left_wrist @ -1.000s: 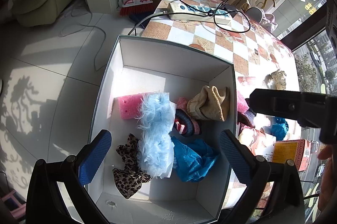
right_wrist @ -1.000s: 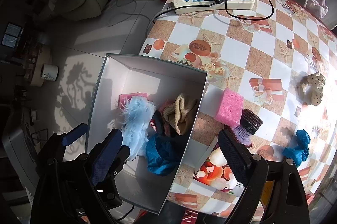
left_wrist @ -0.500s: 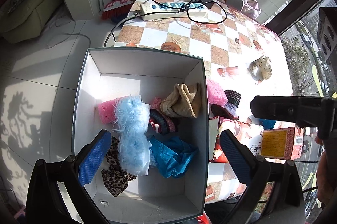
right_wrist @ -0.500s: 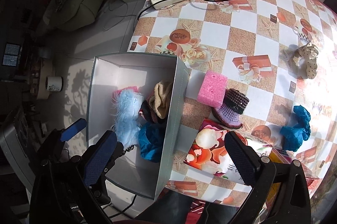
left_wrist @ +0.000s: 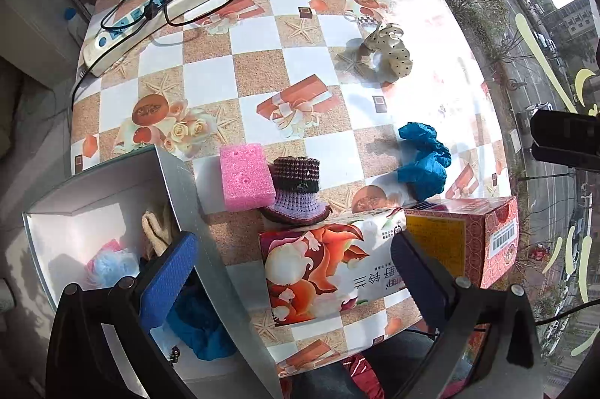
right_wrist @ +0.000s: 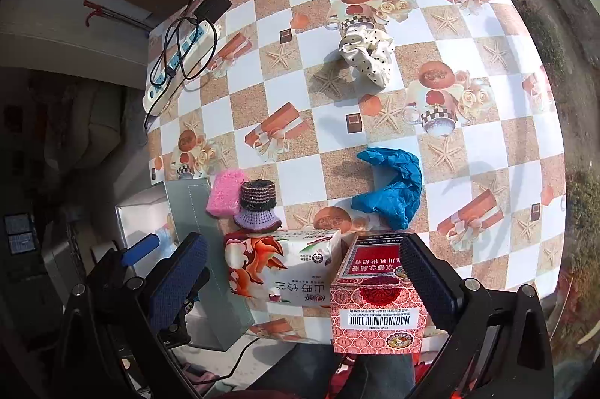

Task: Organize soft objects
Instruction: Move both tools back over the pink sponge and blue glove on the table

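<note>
On the checkered table lie a pink sponge [left_wrist: 245, 176] [right_wrist: 225, 192], a knitted purple-and-brown hat [left_wrist: 298, 189] [right_wrist: 258, 204] touching it, a crumpled blue glove [left_wrist: 423, 159] [right_wrist: 393, 189] and a cream dotted scrunchie [left_wrist: 390, 48] [right_wrist: 369, 56]. The white box [left_wrist: 180, 181] [right_wrist: 187, 211] at the left holds a beige cloth [left_wrist: 155, 226], a pale blue fluffy piece [left_wrist: 112, 266] and a blue cloth [left_wrist: 202, 331]. My left gripper [left_wrist: 292, 245] hangs open above the box's edge and the tissue pack. Further right, my right gripper [right_wrist: 303, 243] is wide open and holds nothing.
A printed tissue pack [left_wrist: 318, 267] [right_wrist: 285, 267] and a red carton [left_wrist: 461, 237] [right_wrist: 375, 301] lie at the table's near edge. A power strip [left_wrist: 150, 20] [right_wrist: 176, 69] with looped cable sits at the far left corner. A window borders the right side.
Both grippers swung right, from above the box to above the table's near edge, rolling as they went. The right jaws spread a little wider. The soft items kept still.
</note>
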